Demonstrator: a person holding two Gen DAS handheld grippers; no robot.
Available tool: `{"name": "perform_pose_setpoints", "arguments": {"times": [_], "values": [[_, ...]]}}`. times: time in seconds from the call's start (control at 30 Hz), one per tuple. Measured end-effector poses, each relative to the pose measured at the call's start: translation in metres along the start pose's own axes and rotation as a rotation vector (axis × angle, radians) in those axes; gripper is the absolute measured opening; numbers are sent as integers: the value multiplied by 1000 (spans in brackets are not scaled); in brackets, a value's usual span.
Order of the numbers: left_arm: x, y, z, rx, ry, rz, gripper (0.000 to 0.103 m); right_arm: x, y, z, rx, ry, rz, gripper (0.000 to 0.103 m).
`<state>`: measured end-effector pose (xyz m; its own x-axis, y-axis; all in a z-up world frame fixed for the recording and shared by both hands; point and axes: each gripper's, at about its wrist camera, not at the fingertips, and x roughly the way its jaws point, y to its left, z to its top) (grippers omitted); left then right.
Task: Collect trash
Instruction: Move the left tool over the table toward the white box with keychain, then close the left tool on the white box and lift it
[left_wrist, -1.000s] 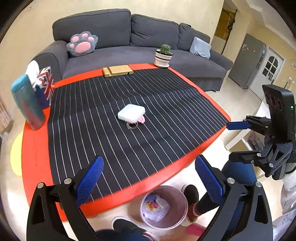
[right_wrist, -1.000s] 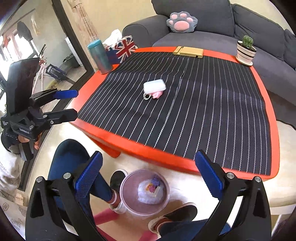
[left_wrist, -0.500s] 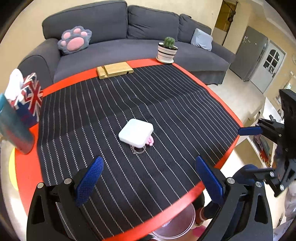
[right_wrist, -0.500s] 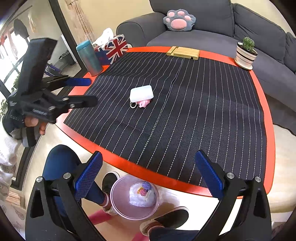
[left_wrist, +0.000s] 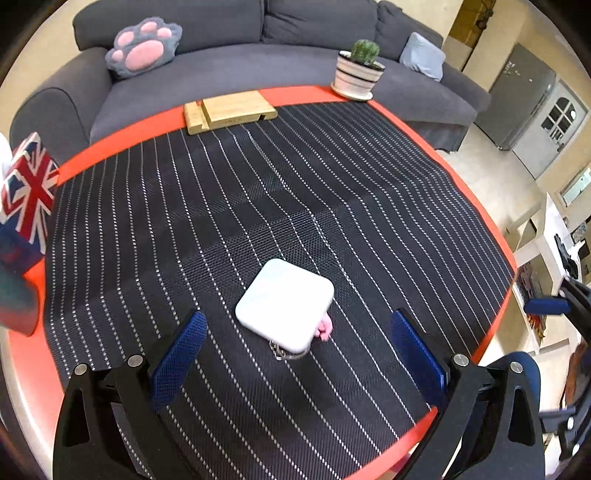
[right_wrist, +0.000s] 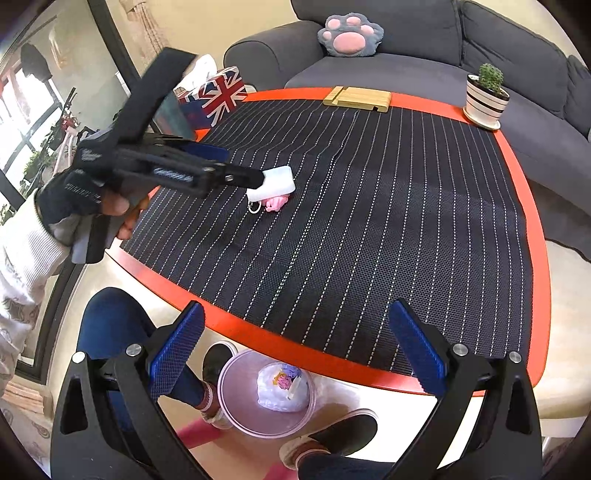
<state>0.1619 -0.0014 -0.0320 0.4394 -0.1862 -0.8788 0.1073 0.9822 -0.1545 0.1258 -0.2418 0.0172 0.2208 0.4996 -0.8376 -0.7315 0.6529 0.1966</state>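
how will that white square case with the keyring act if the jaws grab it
The white case looks rigid and flat, so it should hold its shape and not roll. Its smooth rounded edges may slip between the pads. The pink charm and metal ring would probably dangle loosely. The left gripper is open close before it.

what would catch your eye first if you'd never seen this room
The bright orange table under a black striped mat, with a white case lying mid-mat just ahead of the open left gripper. Behind it, a pink paw cushion on the grey sofa.
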Motion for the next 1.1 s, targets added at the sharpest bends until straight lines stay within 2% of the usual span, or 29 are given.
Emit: {"name": "perform_pose_setpoints", "arguments": {"times": [0.27,0.4,0.63,0.67,0.73,0.83,1.1], "values": [[31,7,13,-85,91,11,95,2,-4,-2,7,4,4,98],[39,9,14,-123,109,14,95,2,-8,-2,14,3,5,98],[46,6,17,-127,121,28,95,3,-12,-4,21,3,10,98],[47,5,17,-127,123,32,94,4,-12,-5,22,3,11,98],[48,5,17,-128,129,41,77,4,-13,-5,23,3,10,98],[49,5,16,-121,133,51,71,5,-14,-5,25,2,10,98],[43,3,15,-122,108,42,71,9,-15,-6,27,7,14,98]]}}
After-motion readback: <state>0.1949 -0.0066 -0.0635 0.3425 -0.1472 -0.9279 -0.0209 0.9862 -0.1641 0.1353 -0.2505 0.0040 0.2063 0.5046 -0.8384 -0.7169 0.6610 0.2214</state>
